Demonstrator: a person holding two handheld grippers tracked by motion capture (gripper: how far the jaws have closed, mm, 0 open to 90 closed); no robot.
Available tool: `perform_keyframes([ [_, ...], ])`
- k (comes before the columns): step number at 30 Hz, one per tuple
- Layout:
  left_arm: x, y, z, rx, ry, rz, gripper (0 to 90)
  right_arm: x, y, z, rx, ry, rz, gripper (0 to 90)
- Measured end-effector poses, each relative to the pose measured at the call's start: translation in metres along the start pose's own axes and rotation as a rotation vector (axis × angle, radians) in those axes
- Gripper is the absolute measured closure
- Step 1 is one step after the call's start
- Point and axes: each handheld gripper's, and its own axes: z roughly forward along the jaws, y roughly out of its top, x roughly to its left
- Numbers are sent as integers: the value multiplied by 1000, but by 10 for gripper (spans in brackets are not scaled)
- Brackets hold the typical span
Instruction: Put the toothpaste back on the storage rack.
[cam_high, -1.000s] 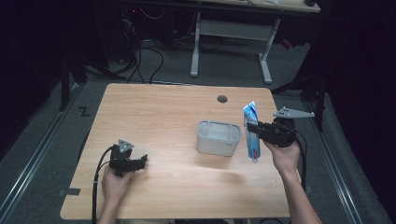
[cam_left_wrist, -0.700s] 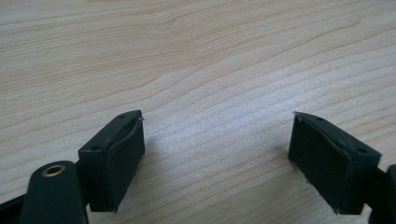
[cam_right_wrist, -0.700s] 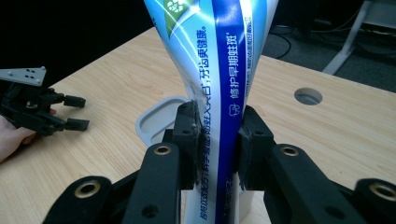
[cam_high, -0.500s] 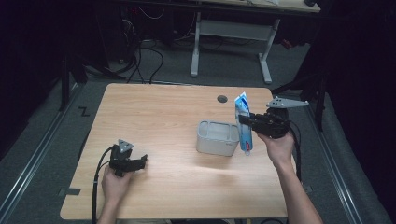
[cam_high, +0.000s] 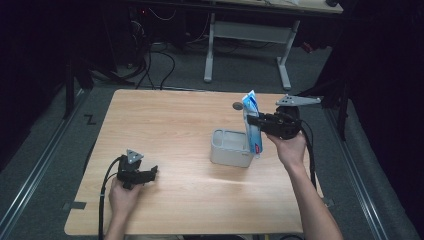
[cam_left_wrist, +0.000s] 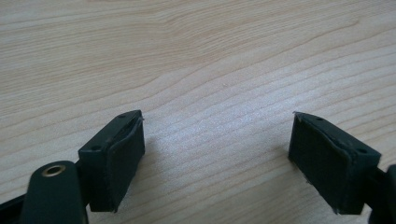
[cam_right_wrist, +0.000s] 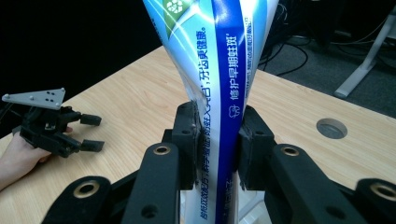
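A blue and white toothpaste tube hangs upright in the air, with my right gripper shut on its middle. The tube's lower end reaches down over the right rim of a small grey bin at the table's middle. Far to the left, near the front of the wooden table, my left gripper rests low with its jaws wide apart and bare wood between them. The right gripper view also catches that left gripper in the distance.
A round cable hole lies in the tabletop behind the bin. Beyond the table's far edge stands a white desk frame among floor cables. Dark floor surrounds the table on all sides.
My right gripper has lifted the toothpaste tube and carried it left and farther back, from beside the bin to over its right rim. The left gripper has stayed still.
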Motion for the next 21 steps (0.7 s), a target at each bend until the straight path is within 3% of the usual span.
perform_keyframes([
  [9, 0, 0, 0, 0, 0, 0, 187, 7, 11, 20, 1, -31, -45, 722],
  [13, 0, 0, 0, 0, 0, 0, 187, 8, 13, 28, -14, -7, -33, 722],
  [21, 0, 0, 0, 0, 0, 0, 187, 7, 17, 40, -22, -28, -30, 722],
])
